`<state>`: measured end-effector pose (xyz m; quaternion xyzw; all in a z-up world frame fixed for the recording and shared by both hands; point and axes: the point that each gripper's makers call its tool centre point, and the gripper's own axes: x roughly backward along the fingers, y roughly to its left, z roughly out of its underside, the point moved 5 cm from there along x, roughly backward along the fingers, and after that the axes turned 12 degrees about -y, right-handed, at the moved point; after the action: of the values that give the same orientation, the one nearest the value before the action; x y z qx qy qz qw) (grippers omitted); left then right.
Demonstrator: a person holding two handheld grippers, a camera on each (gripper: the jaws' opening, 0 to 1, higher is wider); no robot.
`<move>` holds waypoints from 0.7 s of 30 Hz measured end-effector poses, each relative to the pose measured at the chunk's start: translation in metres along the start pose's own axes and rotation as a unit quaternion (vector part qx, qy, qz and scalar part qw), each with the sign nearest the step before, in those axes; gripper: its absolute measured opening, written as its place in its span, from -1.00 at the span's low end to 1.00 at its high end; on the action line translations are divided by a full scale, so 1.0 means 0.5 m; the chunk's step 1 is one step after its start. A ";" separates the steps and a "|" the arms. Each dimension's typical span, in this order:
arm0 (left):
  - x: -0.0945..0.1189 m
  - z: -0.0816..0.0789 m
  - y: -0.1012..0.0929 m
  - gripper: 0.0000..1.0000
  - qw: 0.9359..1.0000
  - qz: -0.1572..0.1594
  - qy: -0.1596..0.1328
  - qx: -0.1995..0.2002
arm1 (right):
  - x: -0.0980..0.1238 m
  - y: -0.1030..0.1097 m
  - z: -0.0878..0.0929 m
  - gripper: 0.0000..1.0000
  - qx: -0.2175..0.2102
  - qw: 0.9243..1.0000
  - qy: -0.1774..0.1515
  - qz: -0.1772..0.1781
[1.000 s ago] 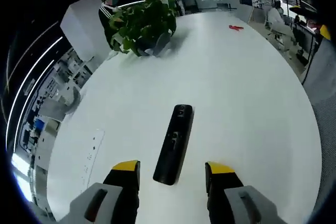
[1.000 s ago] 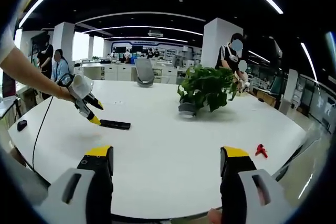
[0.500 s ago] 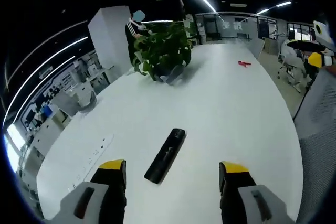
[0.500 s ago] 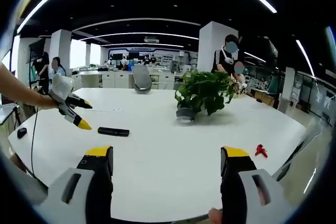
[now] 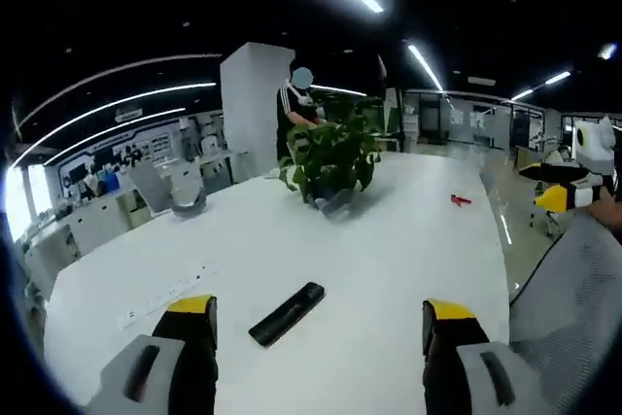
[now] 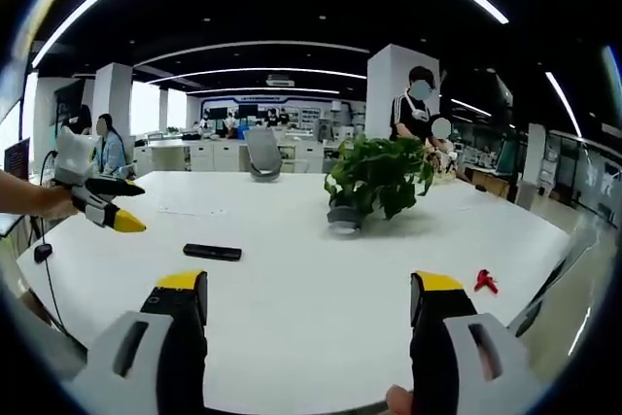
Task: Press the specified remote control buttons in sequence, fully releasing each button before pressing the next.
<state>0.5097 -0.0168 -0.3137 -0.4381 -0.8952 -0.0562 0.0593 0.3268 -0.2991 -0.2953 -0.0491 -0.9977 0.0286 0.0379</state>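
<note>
- The left tongs (image 5: 319, 323) have lifted and drawn back from the slim black rectangular remote control (image 5: 287, 313). A second ago their yellow tips straddled its near end from close above; now it lies small and well ahead of them on the white oval desk (image 5: 389, 269).
- In the right gripper view the left tongs (image 6: 115, 206) hang in the air to the left of the remote (image 6: 212, 252), well apart from it, where earlier their tips were almost on it.
- I read this as the release after a press: the button is fully let go. Whether more presses are due I cannot tell.
- The remote lies flat on the bare desk, not moved, and plainly in sight.
- The left tongs are spread wide and pinch nothing, held level over the near edge of the desk and aimed across it toward the green leafy potted plant (image 5: 333, 157).
- The right tongs (image 6: 309, 303) are also spread and empty, low at the desk's near side, aimed at the plant (image 6: 374, 180), with a small red object (image 6: 485, 282) on the desk to their right.
</note>
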 end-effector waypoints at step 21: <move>0.175 -0.032 -0.075 1.00 0.993 -0.106 -0.041 0.038 | 0.001 0.000 -0.004 0.89 -0.003 1.000 -0.008 -0.001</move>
<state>0.4277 0.0257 -0.2860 -0.3403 -0.9397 -0.0102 0.0325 0.3262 -0.2987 -0.2931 -0.0476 -0.9981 0.0264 0.0295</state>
